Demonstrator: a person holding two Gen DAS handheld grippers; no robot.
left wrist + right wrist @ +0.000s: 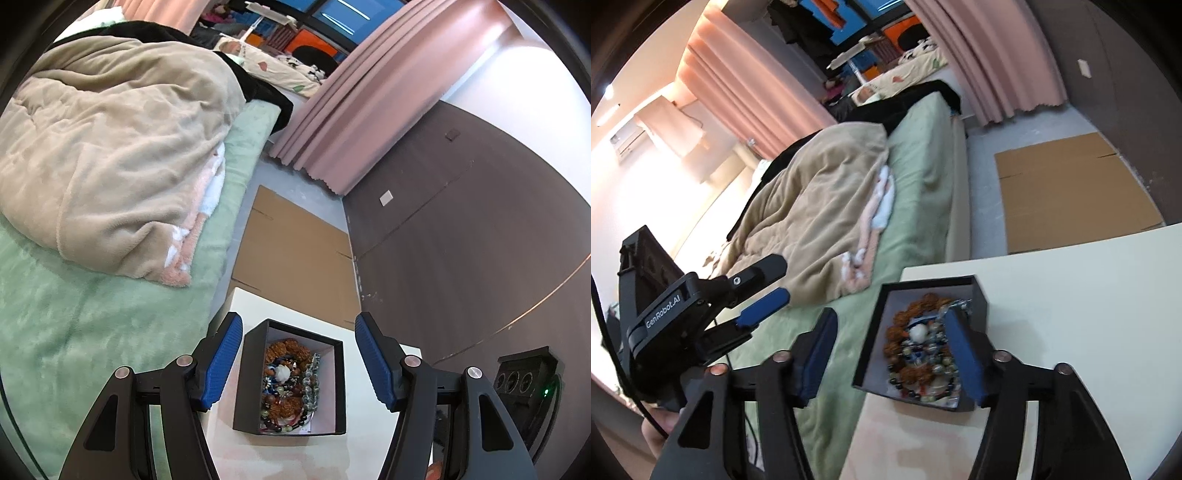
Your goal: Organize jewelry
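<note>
A black box [251, 373] with a white lining stands on the white table [255, 302]. It holds a heap of beaded bracelets [291, 384] in brown, blue, clear and dark beads. My left gripper [298, 321] hovers above the box, open, with nothing between its blue pads. In the right wrist view the same box [871, 339] and bracelets [916, 343] lie just ahead. My right gripper [891, 314] is open with nothing in it; its right finger [964, 354] overlaps the box's inside. The left gripper [775, 280] shows at the left over the bed, open.
A bed with a green sheet [74, 332] and a beige blanket [110, 147] runs along the table's left side. Flat cardboard [295, 243] lies on the floor beyond the table, by a dark wall [461, 240] and pink curtain [369, 92]. A hand [657, 424] holds the left gripper.
</note>
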